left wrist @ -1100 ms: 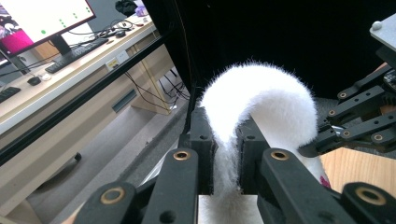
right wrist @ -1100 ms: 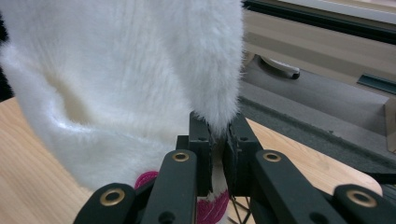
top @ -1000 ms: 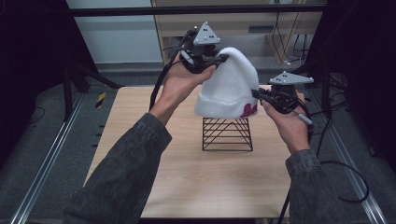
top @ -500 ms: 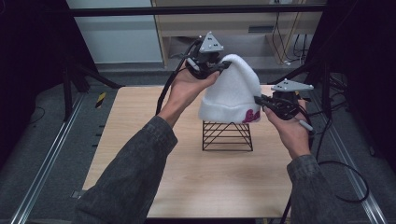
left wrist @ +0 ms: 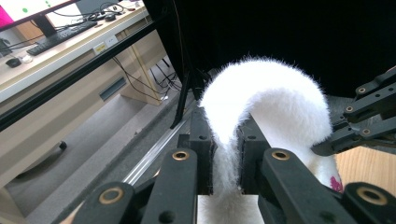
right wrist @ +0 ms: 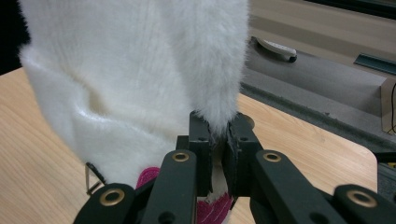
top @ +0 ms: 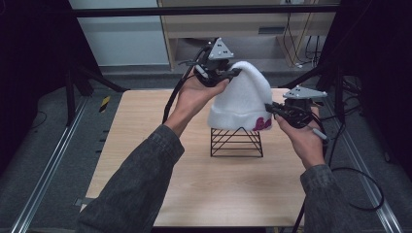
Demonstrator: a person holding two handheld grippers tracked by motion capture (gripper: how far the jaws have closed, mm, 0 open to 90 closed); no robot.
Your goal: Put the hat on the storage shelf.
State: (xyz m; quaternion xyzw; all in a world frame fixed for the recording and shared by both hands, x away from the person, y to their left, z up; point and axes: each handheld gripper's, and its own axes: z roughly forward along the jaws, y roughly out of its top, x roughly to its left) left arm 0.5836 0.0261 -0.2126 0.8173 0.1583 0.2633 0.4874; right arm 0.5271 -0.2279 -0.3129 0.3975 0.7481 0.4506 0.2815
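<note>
A fluffy white knit hat (top: 243, 99) with a pink mark on its cuff hangs above a black wire stand (top: 236, 142) on the wooden table (top: 194, 170). My left gripper (top: 232, 74) is shut on the hat's top at its upper left; the white fabric (left wrist: 261, 98) is pinched between the black jaws of my left gripper (left wrist: 226, 154). My right gripper (top: 270, 109) is shut on the hat's cuff at the right. In the right gripper view the hat (right wrist: 140, 70) hangs in front, its edge clamped in my right gripper (right wrist: 218, 135).
A wooden shelf unit (top: 243, 29) stands behind the table. Metal floor rails (top: 43, 179) run along both sides. Black cables trail from both grippers. A desk with a keyboard (left wrist: 56, 37) stands far left in the left gripper view.
Both hands and the hat have shifted slightly to the right, and the hat sits a little lower over the wire stand. Both grips hold as before.
</note>
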